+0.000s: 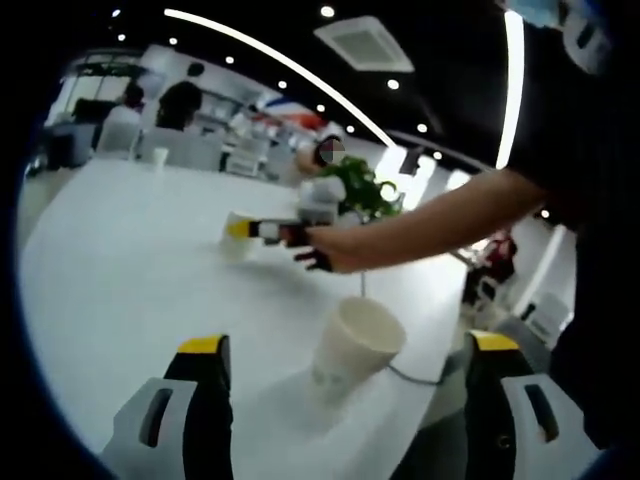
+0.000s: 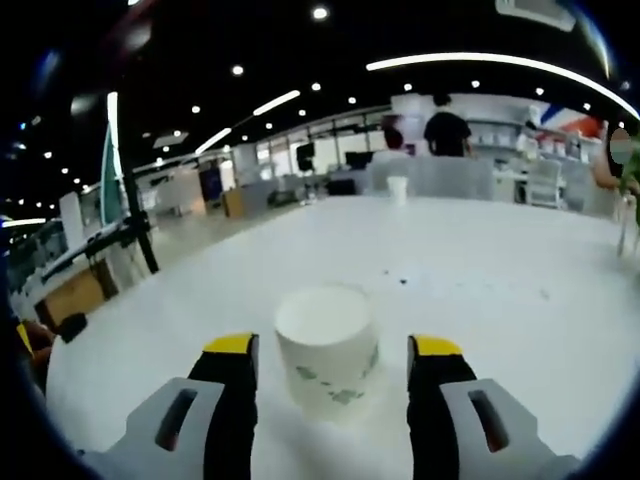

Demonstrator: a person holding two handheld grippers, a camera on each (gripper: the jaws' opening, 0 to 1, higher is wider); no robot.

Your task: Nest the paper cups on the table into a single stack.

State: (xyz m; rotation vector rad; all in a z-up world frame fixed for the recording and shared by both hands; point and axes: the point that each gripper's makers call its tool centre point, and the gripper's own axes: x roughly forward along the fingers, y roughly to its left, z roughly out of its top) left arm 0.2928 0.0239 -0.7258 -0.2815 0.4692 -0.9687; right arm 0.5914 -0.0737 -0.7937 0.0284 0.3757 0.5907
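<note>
Big white bench takes up most of the room. The right hand-held gripper sits open with a paper cup upright between its jaws, not squeezed yet. The left hand-held gripper is open too, around a tilted cup near the bench's edge. A far cup waits at the back edge. I'd close gently around the middle, so the rim doesn't crush. Green marks on the cups, too blurry to read.
</note>
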